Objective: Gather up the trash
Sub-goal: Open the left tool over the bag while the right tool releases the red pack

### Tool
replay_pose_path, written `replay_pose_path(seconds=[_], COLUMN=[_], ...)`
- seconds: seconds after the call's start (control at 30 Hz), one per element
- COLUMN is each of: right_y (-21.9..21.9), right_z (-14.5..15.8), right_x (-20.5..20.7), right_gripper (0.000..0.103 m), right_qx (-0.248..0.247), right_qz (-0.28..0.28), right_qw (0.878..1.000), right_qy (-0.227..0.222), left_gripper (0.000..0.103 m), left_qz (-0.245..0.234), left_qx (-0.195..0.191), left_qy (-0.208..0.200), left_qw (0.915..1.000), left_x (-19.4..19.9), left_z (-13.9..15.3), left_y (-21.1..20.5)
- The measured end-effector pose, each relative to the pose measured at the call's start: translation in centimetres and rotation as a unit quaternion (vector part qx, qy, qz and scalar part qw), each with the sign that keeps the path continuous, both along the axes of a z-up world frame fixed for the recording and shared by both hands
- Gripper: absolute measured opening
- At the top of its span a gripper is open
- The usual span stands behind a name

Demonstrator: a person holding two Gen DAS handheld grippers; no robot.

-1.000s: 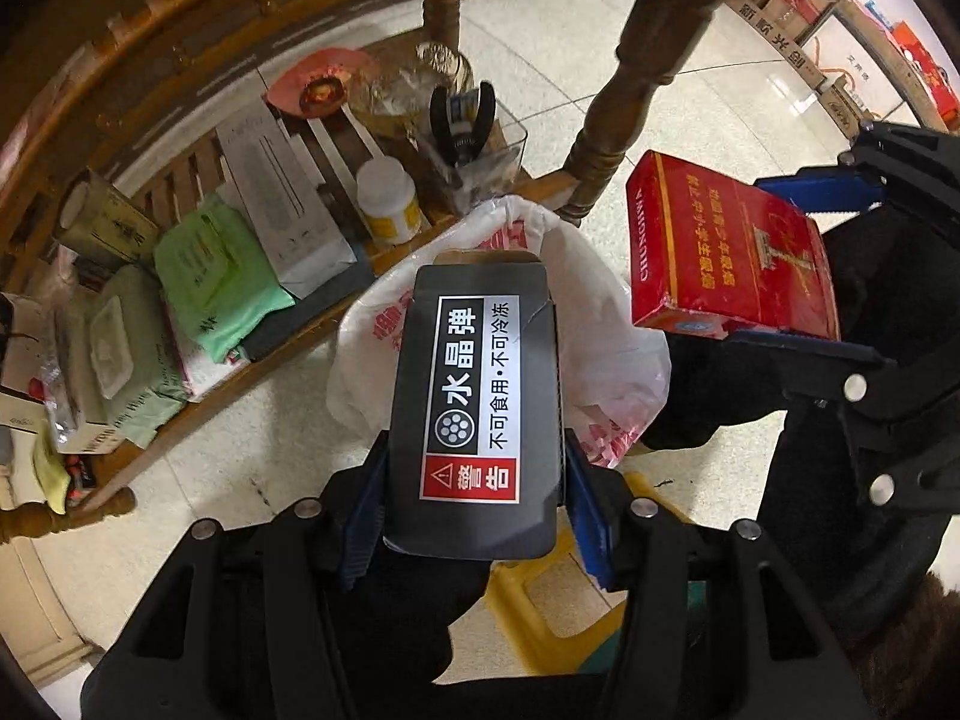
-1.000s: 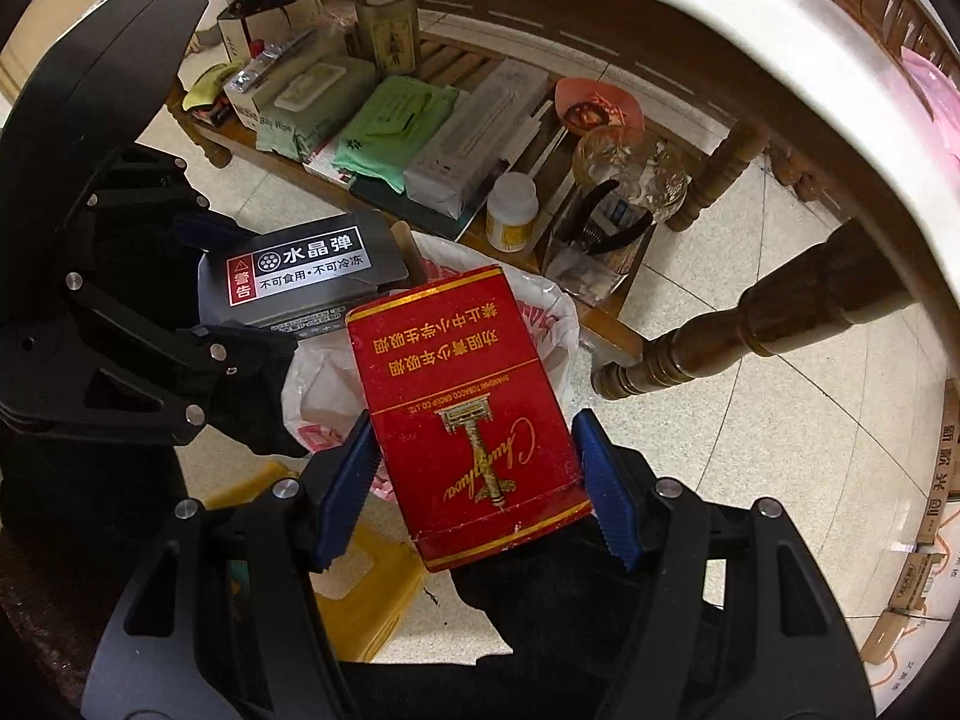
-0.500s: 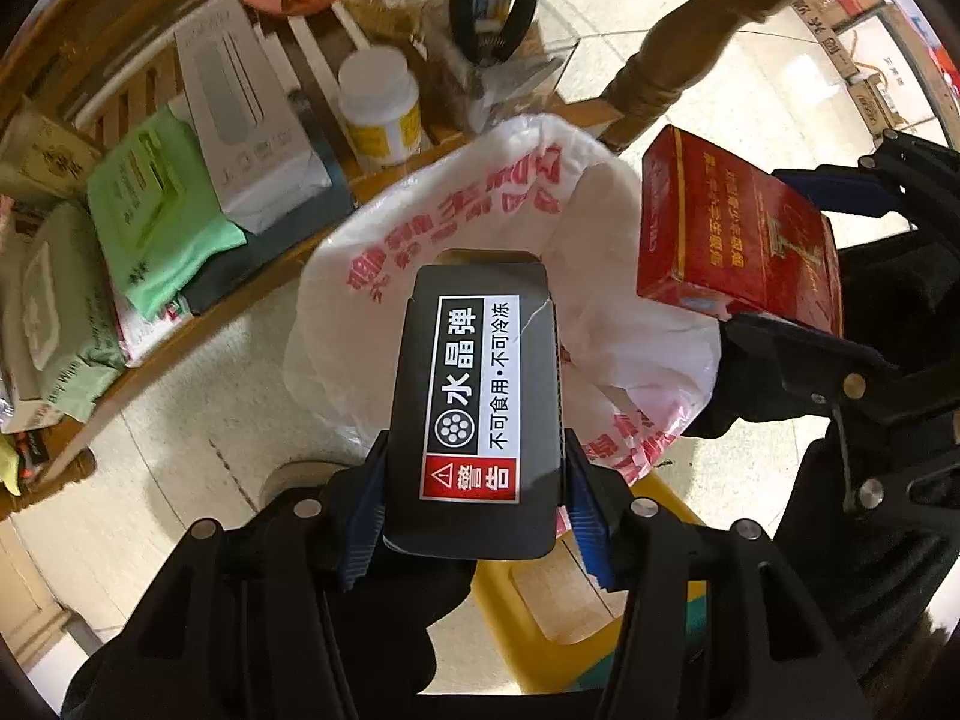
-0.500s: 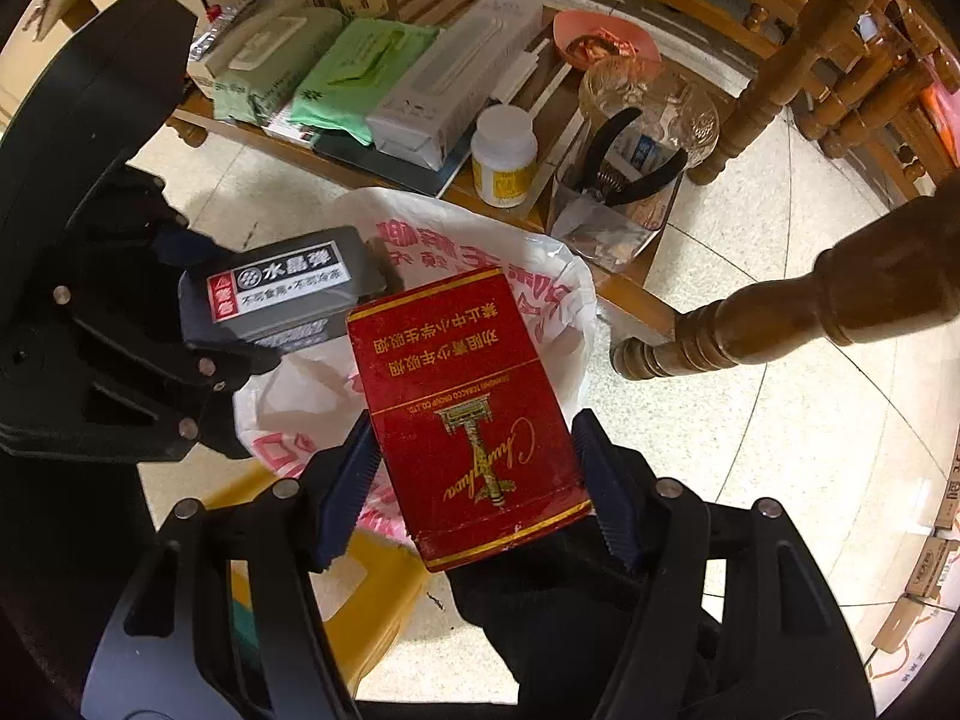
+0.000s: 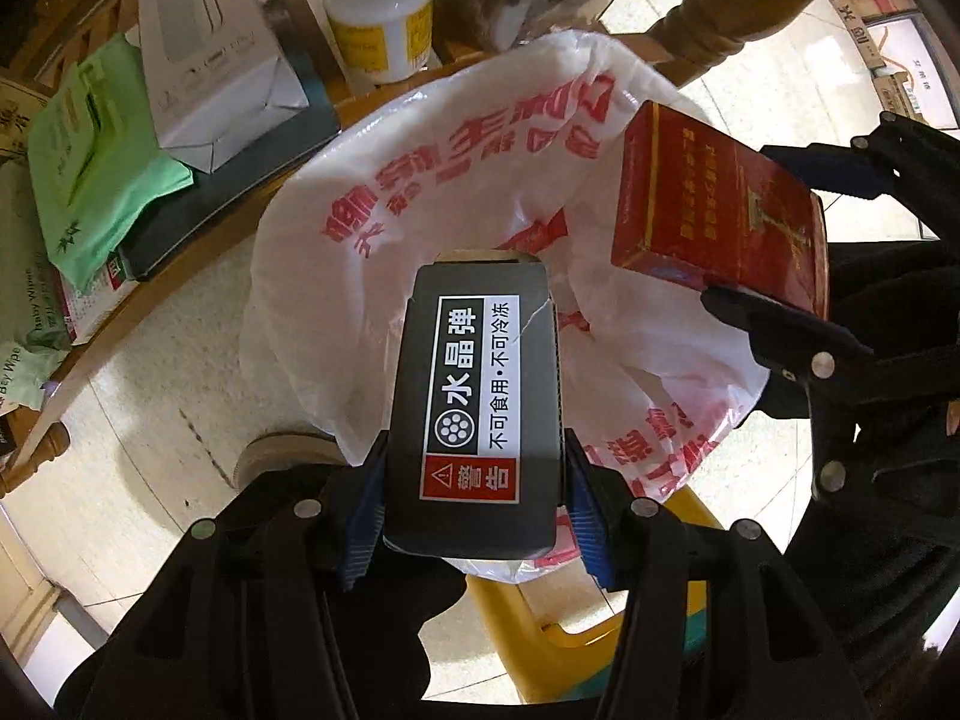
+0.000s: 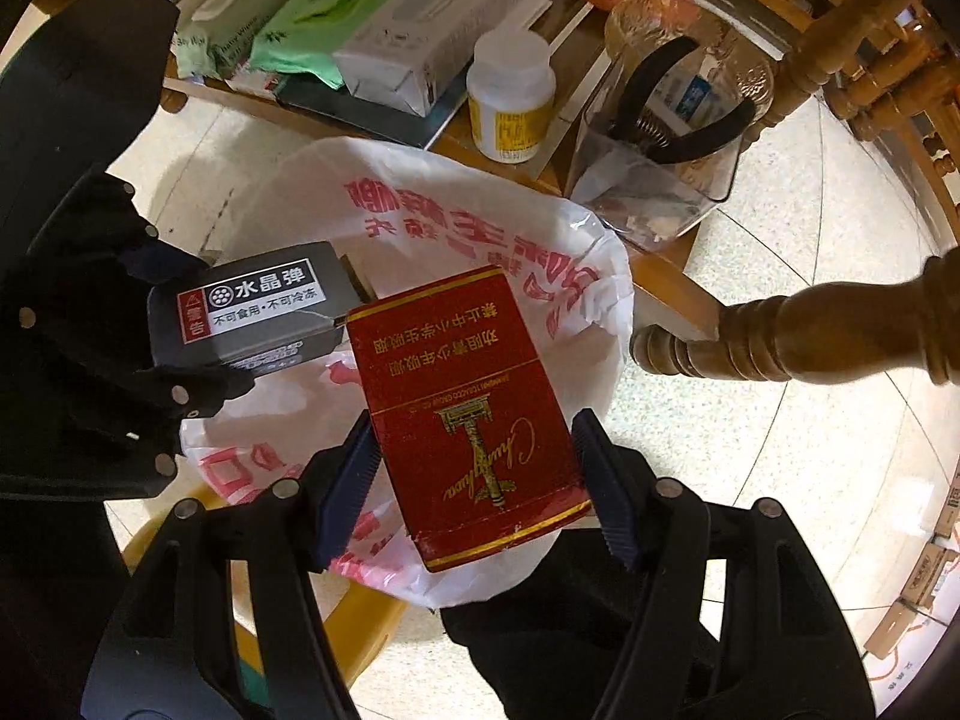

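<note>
Both boxes hang over the mouth of the white plastic bag with red print (image 5: pixel 456 138), which lies directly below the tongs. The left gripper (image 5: pixel 474 492) clamps the dark grey cardboard box with a warning label (image 5: pixel 474 396), and the right gripper (image 6: pixel 474 480) clamps the red cigarette carton (image 6: pixel 462 396). Each box's long axis runs along its gripper's fingers, free end down toward the opening; neither hand looks clearly nearer.

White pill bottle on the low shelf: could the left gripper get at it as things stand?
Probably not: the left gripper is shut on the grey box, so nothing else fits between its fingers. The white pill bottle itself stands unobstructed beyond the trash bag.
</note>
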State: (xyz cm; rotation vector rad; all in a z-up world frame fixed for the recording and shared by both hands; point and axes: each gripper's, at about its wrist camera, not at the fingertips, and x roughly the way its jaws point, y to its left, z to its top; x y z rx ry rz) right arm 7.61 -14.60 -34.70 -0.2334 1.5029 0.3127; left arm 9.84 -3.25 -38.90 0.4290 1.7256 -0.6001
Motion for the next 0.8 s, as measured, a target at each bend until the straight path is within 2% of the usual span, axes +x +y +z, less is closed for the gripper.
replay_pose_path(seconds=[0.53,0.7,0.73,0.77,0.8], right_y=[0.3,0.4,0.4,0.5,0.6], right_z=[-2.5,-2.7,-2.8,-2.9,-2.9], right_x=[0.7,0.7,0.7,0.7,0.7], right_gripper=[0.065,0.066,0.068,0.076,0.077], right_qx=[0.011,0.01,0.01,0.011,0.01], right_qz=[0.002,0.006,0.007,0.009,0.009], right_qw=[1.0,1.0,1.0,1.0,1.0], right_qy=[0.027,0.026,0.027,0.028,0.025], left_gripper=[0.052,0.058,0.058,0.059,0.06], left_qz=[0.006,0.011,0.013,0.014,0.015], left_qx=[0.019,0.017,0.017,0.017,0.019], left_qy=[0.036,0.03,0.03,0.03,0.028], left_qw=[0.9991,0.9993,0.9993,0.9993,0.9993], left_x=[0.6,0.8,0.8,0.9,1.0], left_z=[-2.1,-1.8,-1.8,-1.7,-1.7], left_y=[-0.9,-0.8,-0.7,-0.8,-0.8])
